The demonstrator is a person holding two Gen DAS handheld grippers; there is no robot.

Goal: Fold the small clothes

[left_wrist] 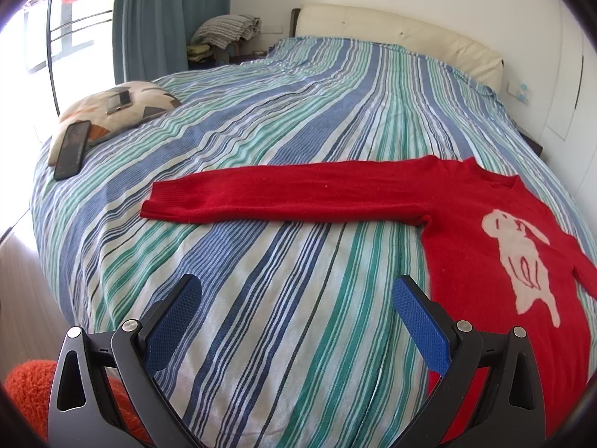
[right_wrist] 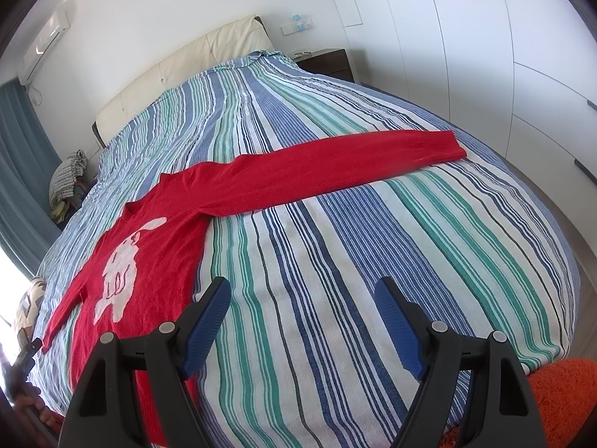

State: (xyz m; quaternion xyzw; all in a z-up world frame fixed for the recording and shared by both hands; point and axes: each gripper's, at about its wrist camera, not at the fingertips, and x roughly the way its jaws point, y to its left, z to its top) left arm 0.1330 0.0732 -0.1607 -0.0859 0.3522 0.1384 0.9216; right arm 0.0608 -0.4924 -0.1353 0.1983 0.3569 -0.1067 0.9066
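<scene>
Sweater [left_wrist: 485, 224], red, white rabbit motif, no legible writing; each hand-held gripper [left_wrist: 296, 321] [right_wrist: 302, 321] wide open, empty.

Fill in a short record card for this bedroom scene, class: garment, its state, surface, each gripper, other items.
garment: red knitted sweater with a white rabbit motif
state: spread flat, front up, both sleeves stretched out sideways, not yet folded
surface: bed with blue, green and white striped cover
left gripper: open, holding nothing, over bare cover beside the sweater
right gripper: open, holding nothing, over bare cover beside the sweater
other items: patterned cushion with a black phone leaning on it; orange fluffy rug below the bed edge
</scene>
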